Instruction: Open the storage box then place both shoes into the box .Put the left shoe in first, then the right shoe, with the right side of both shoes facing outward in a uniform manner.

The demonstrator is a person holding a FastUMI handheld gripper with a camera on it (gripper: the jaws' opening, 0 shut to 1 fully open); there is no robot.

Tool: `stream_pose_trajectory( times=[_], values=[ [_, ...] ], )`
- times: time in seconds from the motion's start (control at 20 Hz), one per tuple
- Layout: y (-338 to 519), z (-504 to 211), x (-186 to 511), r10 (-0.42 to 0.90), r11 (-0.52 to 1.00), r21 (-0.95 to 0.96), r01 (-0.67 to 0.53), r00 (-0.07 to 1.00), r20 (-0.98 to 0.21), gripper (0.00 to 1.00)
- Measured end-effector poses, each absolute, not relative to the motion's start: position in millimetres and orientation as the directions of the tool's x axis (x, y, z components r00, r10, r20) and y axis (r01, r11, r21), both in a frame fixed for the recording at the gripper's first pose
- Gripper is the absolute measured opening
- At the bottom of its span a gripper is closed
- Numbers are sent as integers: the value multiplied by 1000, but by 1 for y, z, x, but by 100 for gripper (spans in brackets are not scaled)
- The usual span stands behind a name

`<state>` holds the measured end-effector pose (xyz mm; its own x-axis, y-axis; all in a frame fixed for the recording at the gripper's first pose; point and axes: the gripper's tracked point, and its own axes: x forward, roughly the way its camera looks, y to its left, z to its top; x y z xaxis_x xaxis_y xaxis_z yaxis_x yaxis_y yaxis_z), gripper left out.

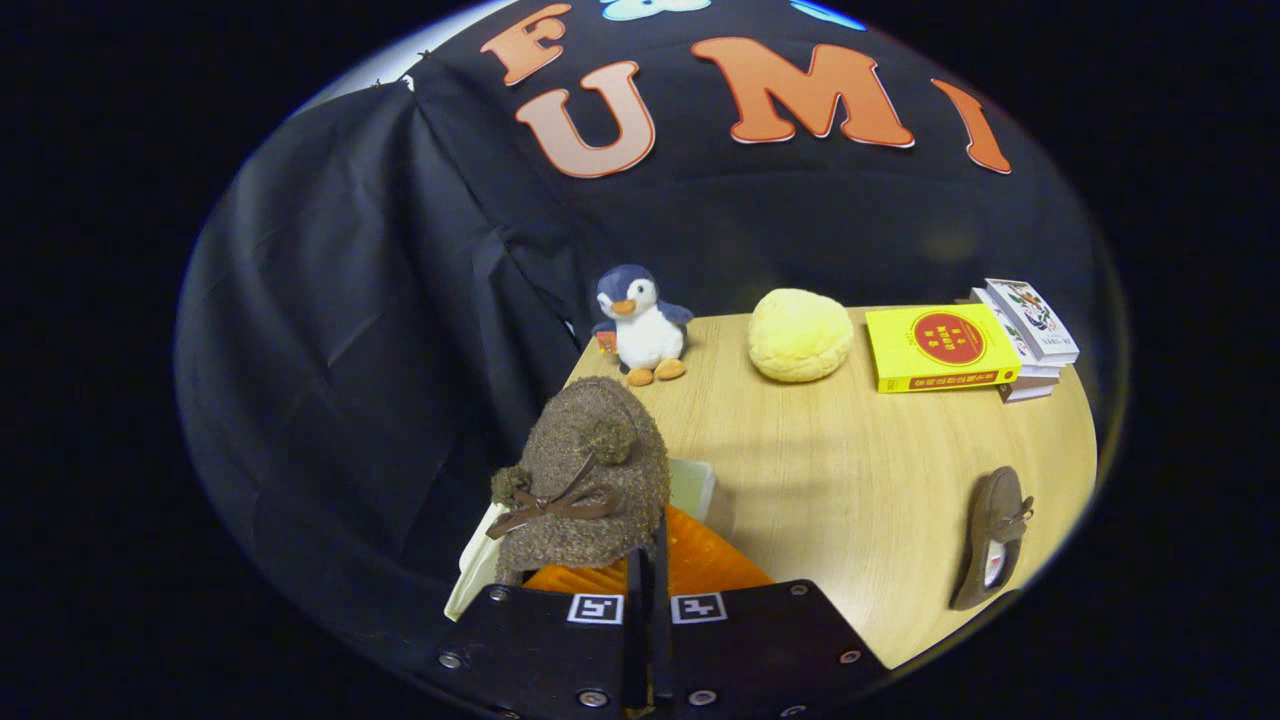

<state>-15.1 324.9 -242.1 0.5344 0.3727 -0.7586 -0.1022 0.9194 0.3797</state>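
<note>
A fuzzy brown shoe (590, 480) with a ribbon bow and pom-poms hangs toe-up just ahead of my gripper (650, 565), whose fingers are shut on its rear edge. Right under the shoe is the storage box (694, 487), with pale walls and an orange ribbed part (712, 568) showing beside the fingers. The shoe hides most of the box. The second brown shoe (993, 537) lies on its side on the wooden table (850, 470), far to the right of the fingers.
Along the table's far edge stand a penguin plush (640, 325), a round yellow cushion (799, 335) and a yellow book (938, 347) beside a small stack of books (1030, 335). The booth's black cloth wall hangs close on the left of the box.
</note>
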Motion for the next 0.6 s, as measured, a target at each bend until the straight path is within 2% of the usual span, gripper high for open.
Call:
stream_pose_trajectory(
  times=[0.35,0.6],
  values=[
    [374,-285,-24,269,959,279,-48,467,-843,3],
    [407,-328,-37,225,973,227,-38,357,-907,3]
  ],
)
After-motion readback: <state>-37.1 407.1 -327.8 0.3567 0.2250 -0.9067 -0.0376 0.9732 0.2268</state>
